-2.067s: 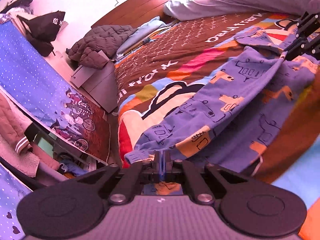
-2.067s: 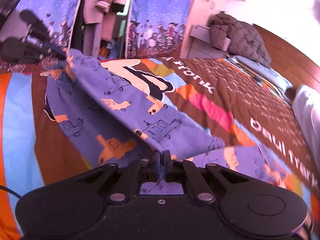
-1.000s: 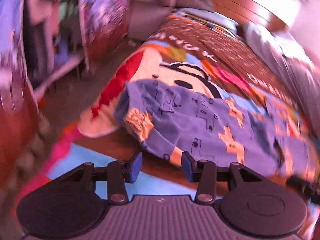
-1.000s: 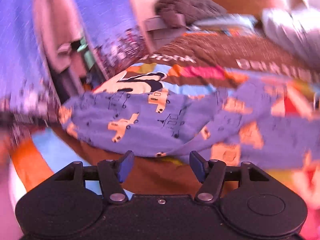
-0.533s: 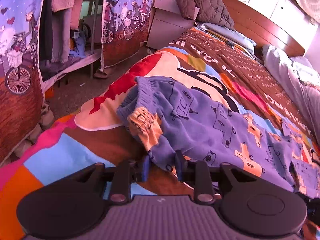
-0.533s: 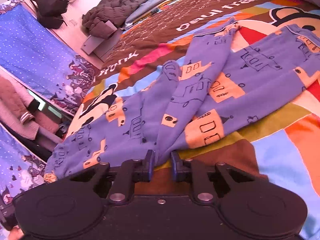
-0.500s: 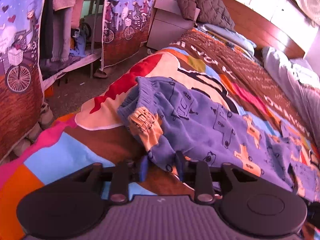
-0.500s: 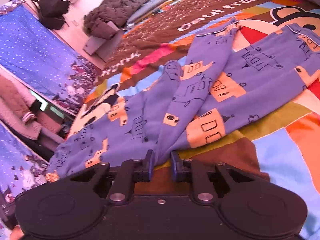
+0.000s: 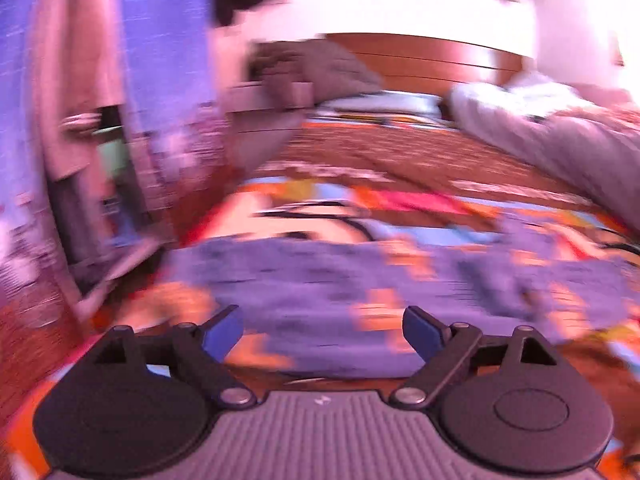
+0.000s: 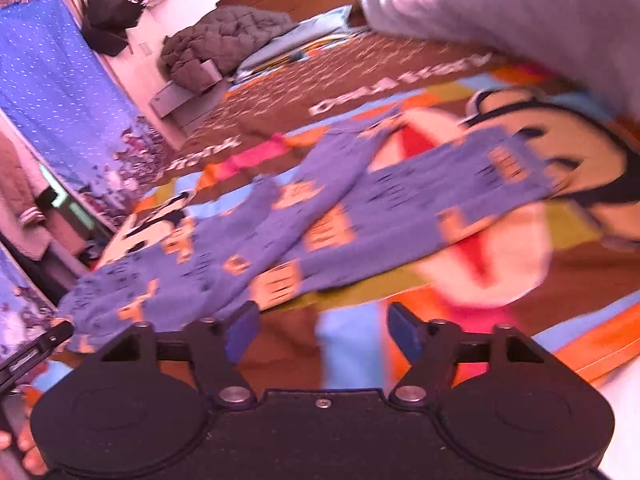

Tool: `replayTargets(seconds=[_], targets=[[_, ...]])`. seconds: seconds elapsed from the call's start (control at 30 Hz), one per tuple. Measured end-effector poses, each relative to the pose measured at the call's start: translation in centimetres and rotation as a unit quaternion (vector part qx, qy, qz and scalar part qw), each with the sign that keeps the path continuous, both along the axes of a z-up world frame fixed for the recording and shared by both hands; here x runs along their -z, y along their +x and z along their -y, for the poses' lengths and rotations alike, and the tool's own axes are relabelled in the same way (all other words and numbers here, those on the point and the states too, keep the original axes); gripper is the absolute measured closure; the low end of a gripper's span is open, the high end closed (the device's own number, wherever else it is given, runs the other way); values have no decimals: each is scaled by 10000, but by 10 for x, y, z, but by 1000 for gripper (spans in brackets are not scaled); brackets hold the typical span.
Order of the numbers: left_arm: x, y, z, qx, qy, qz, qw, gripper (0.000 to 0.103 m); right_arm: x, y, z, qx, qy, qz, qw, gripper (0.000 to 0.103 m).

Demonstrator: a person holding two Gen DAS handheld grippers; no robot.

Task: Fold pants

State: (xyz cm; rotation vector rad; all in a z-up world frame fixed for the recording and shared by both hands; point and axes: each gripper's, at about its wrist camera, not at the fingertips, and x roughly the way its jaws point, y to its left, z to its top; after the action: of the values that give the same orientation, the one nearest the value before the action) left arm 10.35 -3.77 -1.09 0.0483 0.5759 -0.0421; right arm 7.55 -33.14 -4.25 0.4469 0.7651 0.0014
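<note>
The blue pants (image 10: 320, 216) with orange car prints lie spread on the colourful bedspread (image 10: 500, 264), legs running to the right and partly crossed. In the blurred left wrist view the pants (image 9: 320, 280) lie just beyond my left gripper (image 9: 322, 330), which is open and empty. My right gripper (image 10: 322, 330) is open and empty, above the bedspread near the pants' near edge. The tip of the left gripper (image 10: 36, 346) shows at the left edge of the right wrist view.
A grey duvet (image 10: 520, 8) lies at the head of the bed. A quilted grey jacket (image 10: 224, 44) sits on a bedside cabinet (image 10: 180, 100). A blue curtain (image 10: 52, 92) and hanging clothes (image 10: 20, 204) stand left of the bed. The wooden headboard (image 9: 420, 64) is behind.
Both grippers, which were closing on the near edge of the pants half a second ago, are now wide open and off the cloth. Both cameras have swung; the left view is motion-blurred.
</note>
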Motion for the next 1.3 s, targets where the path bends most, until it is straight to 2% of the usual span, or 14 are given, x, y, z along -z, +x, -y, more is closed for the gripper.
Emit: replayTargets(seconds=[0.1,0.23,0.3,0.43,0.6,0.67,0.73,0.77,0.83,0.9,0.97,1.03,1.2,1.3], targets=[[-5,22,41,727,-257,-121,9969,13,1,-2,29,274,-71,-74,9996,19],[5,60,94,1573,-476,-325,9859,13,8,-10,63,776,191,-240,9965,15],[16,79,116,1792,-458,-519,9814,21,13,-19,74,884,311,-275,9952,11],[36,98,135,2076,-668,-724,9732,27,15,-31,90,901,338,-227,9951,5],[64,104,118,2185,-1495,-1055,9585,33,-3,-18,103,620,-120,-111,9979,2],[70,112,105,2028,-1893,-1215,9530,42,-14,3,105,405,-307,-65,9987,1],[72,120,94,1924,-2374,-1342,9427,44,-21,29,105,285,-375,11,9989,1],[75,124,89,1893,-2622,-1465,9349,49,-23,44,103,263,-382,72,9989,1],[80,130,85,1758,-2789,-1662,9293,63,-25,76,94,136,-390,115,9991,5],[82,133,84,1650,-2743,-1707,9319,76,-26,118,78,-132,-561,111,9983,15],[82,135,84,1657,-2700,-1721,9328,78,-27,165,58,-399,-867,52,9954,24],[82,135,86,1710,-2676,-1725,9324,78,-27,214,38,-650,-1040,-15,9924,45],[80,136,91,1740,-2634,-1717,9332,80,-16,313,1,-600,-906,-635,9921,47],[80,136,90,1722,-2636,-1714,9335,80,-3,355,-31,-731,-1427,-975,9822,47]])
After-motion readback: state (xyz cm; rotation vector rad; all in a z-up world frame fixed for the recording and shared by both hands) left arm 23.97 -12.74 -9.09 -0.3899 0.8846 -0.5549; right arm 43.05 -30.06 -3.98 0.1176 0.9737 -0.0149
